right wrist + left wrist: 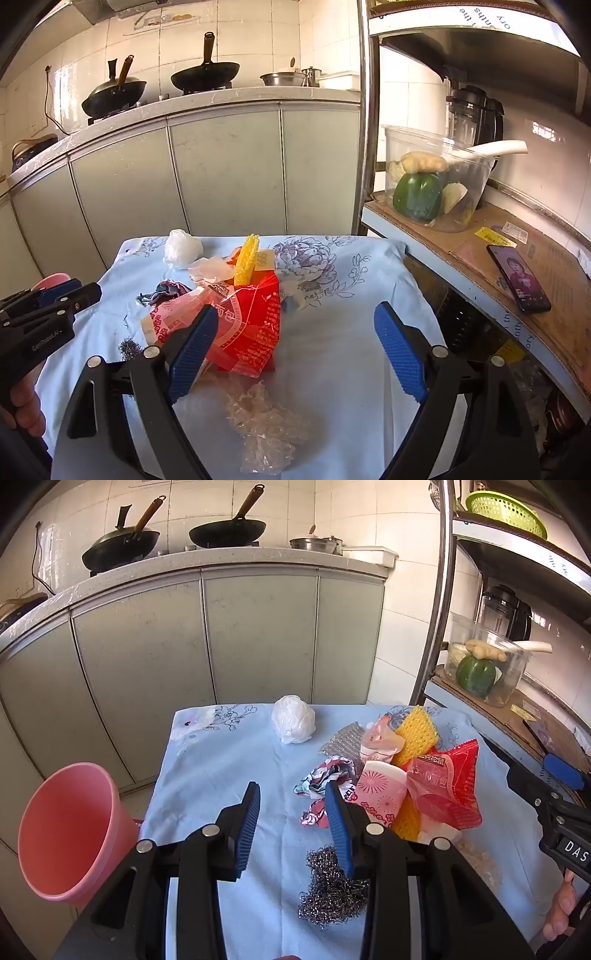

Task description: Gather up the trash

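A pile of trash lies on the blue cloth table [221, 775]: a red wrapper [448, 786], a yellow foam net [415, 734], a pink-white packet [380, 794], crumpled foil paper [325, 775], a steel wool ball [332, 882] and a white plastic ball [293, 719]. My left gripper [291, 805] is open and empty, just left of the pile. A pink bin [70, 830] stands at the table's left edge. My right gripper [295, 332] is open around the red wrapper [251, 328], above crumpled clear film [262, 424].
Grey kitchen cabinets [221, 635] with woks [227, 531] stand behind the table. A metal shelf rack [364, 110] at the right holds a clear tub of vegetables [432, 181] and a phone [519, 278] on cardboard.
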The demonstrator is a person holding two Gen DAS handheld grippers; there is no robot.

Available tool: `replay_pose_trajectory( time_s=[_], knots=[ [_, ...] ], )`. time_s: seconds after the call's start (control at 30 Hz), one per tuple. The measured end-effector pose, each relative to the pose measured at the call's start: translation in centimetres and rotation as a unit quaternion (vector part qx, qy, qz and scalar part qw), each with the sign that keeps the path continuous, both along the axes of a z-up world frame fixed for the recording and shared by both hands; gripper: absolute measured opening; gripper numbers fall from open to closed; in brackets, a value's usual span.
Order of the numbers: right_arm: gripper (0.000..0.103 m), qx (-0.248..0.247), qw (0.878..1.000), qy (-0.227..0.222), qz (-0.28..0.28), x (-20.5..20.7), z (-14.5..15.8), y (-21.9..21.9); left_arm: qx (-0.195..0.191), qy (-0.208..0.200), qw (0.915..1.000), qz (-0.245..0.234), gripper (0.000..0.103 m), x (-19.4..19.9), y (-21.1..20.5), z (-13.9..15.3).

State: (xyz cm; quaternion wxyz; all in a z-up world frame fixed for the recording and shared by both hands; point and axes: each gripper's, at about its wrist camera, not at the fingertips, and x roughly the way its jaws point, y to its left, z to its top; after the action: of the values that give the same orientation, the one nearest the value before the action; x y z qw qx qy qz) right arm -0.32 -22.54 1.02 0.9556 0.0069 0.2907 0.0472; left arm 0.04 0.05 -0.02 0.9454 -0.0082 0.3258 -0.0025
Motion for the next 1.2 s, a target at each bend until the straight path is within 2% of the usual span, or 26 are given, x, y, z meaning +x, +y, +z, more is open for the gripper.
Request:
replay_pose_trajectory(
  time_s=[0.33, 1.2],
  knots=[
    [0.087, -0.005, 1.0, 0.001, 0.007, 0.1, -0.8, 0.2, -0.003, 0.002, 1.0, 0.002, 0.036, 0.4, -0.2, -0.5],
    [0.087, -0.006, 1.0, -0.004, 0.013, 0.0, 0.2, 0.5, -0.008, -0.007, 0.9999, -0.003, 0.036, -0.2, 0.1, 0.5]
  ],
)
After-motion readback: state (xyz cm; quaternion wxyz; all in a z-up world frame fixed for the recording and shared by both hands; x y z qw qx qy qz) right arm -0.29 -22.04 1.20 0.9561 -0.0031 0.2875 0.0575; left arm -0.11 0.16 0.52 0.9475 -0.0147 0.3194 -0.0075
